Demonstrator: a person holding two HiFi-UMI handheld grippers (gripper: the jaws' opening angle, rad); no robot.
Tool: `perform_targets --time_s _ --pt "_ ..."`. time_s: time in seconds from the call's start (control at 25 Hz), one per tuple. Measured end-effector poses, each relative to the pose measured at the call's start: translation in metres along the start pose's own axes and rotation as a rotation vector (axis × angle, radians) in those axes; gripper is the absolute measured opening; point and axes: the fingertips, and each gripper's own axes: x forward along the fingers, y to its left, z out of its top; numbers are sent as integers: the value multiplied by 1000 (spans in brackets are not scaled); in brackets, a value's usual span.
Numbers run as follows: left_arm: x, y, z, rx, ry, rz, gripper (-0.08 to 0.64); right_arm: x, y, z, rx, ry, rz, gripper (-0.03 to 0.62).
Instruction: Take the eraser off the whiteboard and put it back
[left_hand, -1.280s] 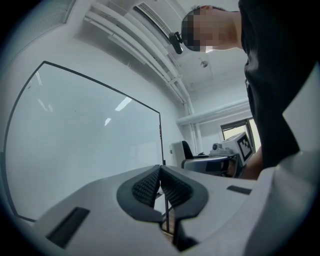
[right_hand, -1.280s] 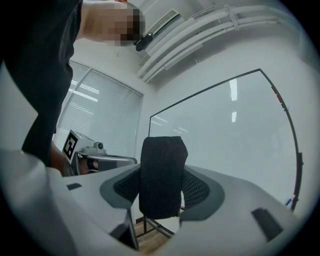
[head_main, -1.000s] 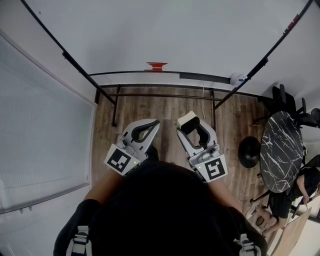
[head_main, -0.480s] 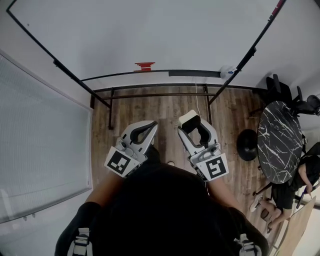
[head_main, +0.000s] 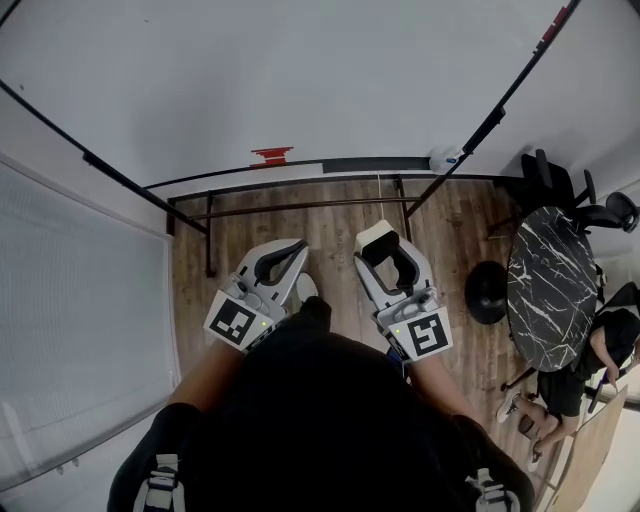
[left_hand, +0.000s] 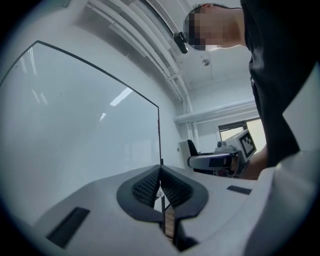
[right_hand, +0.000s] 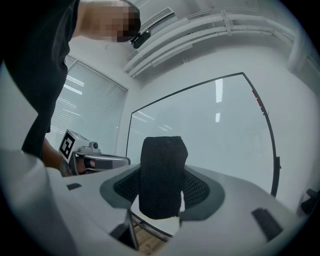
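My right gripper (head_main: 383, 250) is shut on the eraser (head_main: 377, 238), whose white back faces up in the head view. In the right gripper view the eraser's black felt face (right_hand: 162, 180) stands upright between the ribbed pads, facing the whiteboard (right_hand: 210, 130). Beside it, my left gripper (head_main: 296, 250) is shut with nothing in it, and its pads (left_hand: 150, 186) meet at the tip. Both grippers point level at the whiteboard (head_main: 300, 80), a short way in front of its tray (head_main: 370, 165), and touch nothing there.
A red item (head_main: 271, 156) and a white object (head_main: 445, 157) sit on the tray. The board's black stand legs (head_main: 300, 208) cross the wooden floor. At the right are a round marble table (head_main: 550, 290), dark chairs (head_main: 560, 185) and a seated person (head_main: 580, 375). Window blinds (head_main: 80, 330) fill the left.
Both grippers have moved together toward the whiteboard, which now looms larger and nearer in the head view. The right one still holds the eraser and the left one stays shut.
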Motion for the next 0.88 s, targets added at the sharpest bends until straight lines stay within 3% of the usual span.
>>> perform_targets --time_s 0.28,0.6,0.88 --pt "41 77 -5 -18 6 28 5 76 -49 -24 43 41 -28 227" --pt "95 149 -26 -24 20 -20 3 161 -119 -70 229 82 -155 229" --pt "123 182 -40 -38 29 -66 5 208 -153 -129 551 97 -211 229"
